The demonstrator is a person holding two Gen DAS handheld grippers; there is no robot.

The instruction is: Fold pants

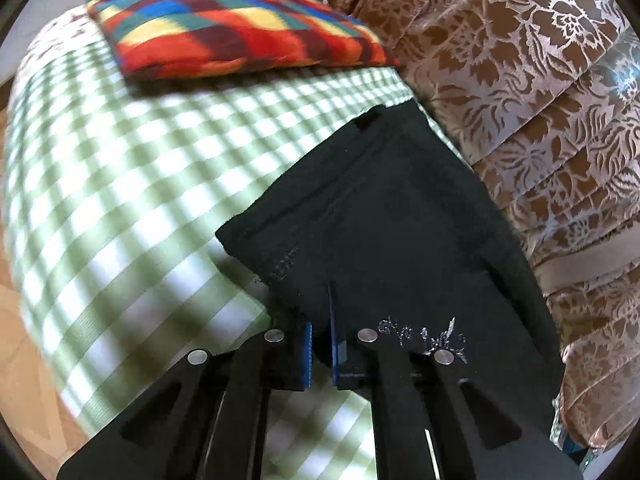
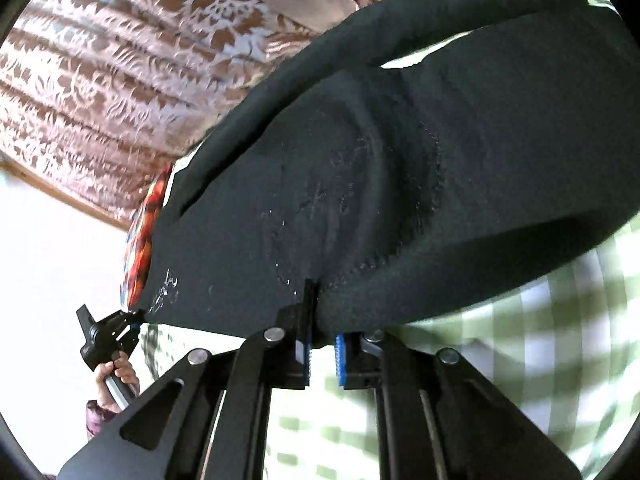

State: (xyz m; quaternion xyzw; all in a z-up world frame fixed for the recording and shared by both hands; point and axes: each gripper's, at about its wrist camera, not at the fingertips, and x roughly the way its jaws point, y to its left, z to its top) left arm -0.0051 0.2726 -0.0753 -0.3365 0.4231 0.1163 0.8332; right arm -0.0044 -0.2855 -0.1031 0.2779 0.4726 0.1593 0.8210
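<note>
The black pants (image 1: 380,216) hang lifted above a green-and-white checked cloth (image 1: 120,200), with white stitching near the lower edge. My left gripper (image 1: 320,344) is shut on the pants' edge, with fabric pinched between its blue pads. In the right wrist view the pants (image 2: 380,160) fill the middle and drape in a fold. My right gripper (image 2: 322,344) is shut on another edge of the pants. The left gripper (image 2: 116,332) also shows there, held by a hand, at the pants' far corner.
A multicoloured checked cushion (image 1: 240,24) lies at the far end of the checked cloth. Brown floral curtains (image 1: 520,80) hang along the right side, and show in the right wrist view (image 2: 120,80). Orange floor (image 1: 24,380) lies to the left.
</note>
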